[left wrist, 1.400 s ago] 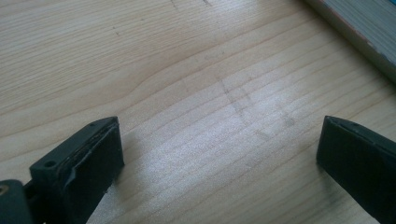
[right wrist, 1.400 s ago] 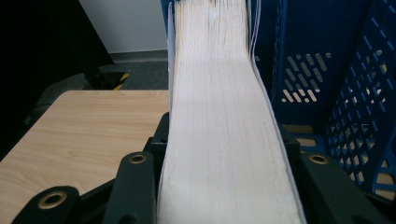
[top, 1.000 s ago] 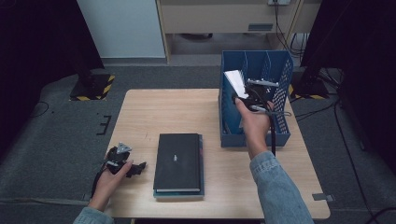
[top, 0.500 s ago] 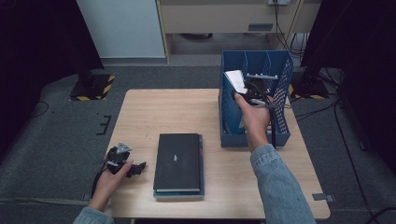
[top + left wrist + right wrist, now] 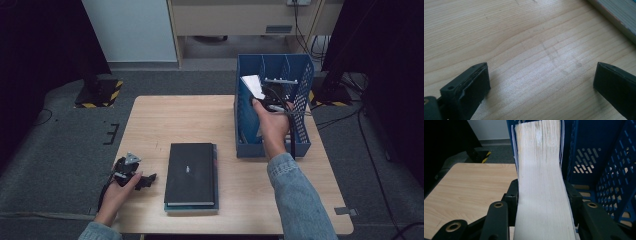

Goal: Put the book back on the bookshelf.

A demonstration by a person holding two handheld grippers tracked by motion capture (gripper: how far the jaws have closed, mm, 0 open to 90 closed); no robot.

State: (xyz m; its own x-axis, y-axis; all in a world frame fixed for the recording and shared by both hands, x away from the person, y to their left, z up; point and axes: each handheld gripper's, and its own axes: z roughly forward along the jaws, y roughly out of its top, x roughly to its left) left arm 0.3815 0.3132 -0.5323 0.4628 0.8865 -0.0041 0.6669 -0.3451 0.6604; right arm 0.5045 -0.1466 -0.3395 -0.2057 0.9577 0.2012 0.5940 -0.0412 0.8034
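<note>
Right claw [image 5: 541,195] clamps book [image 5: 541,170], long axis pointing into blue rack [image 5: 300,80].

**Denim sleeves, black two-jaw tools**

The person wore blue denim sleeves [image 5: 295,195] with buttoned-looking cuffs. Each hand carried a black gripper. The left gripper [image 5: 131,172] bore a grey three-cornered plate on top and trailed a black cable. Its jaws were blocky, matte black, with small screw holes. The right gripper [image 5: 541,195] showed brass-coloured rivets along black linkage arms.
</note>
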